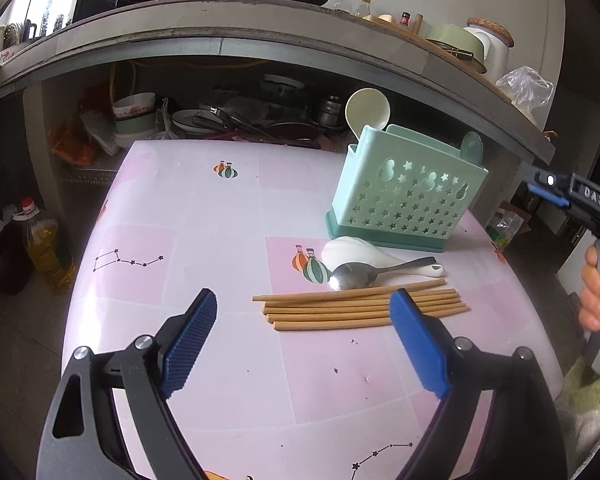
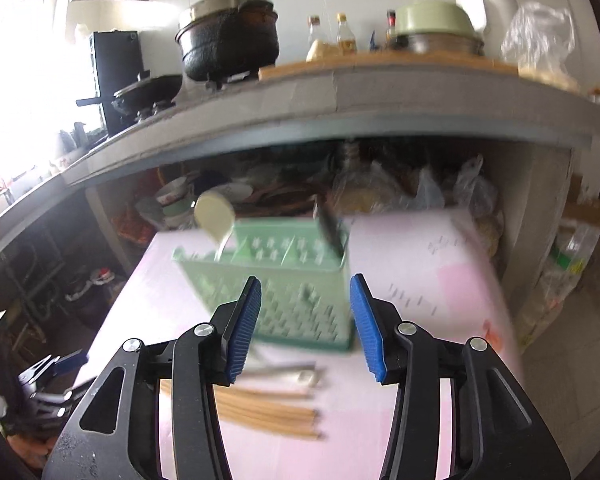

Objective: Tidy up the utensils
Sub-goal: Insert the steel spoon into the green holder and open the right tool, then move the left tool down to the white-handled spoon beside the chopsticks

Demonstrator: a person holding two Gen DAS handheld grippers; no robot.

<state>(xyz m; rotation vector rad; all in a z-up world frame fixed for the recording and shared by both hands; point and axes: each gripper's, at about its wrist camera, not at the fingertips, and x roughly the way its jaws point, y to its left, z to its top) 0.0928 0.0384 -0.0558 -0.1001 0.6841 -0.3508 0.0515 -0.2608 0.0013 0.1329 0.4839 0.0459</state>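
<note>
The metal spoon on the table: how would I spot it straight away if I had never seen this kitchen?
Start at the pale green holder with star-shaped holes, standing on the pink table. Just in front of its base lies a white ceramic spoon, and nearer still a row of wooden chopsticks. The metal spoon lies between them, resting partly on the white one; it is the only shiny grey piece there.

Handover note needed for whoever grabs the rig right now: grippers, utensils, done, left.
Left gripper: open, empty, above the table.
Right gripper: open, nothing between the pads, facing the green holder.
Done: a cream ladle and a dark utensil stand in the holder.
Left: the chopsticks, metal spoon and white spoon lie on the table in front of the holder.
</note>
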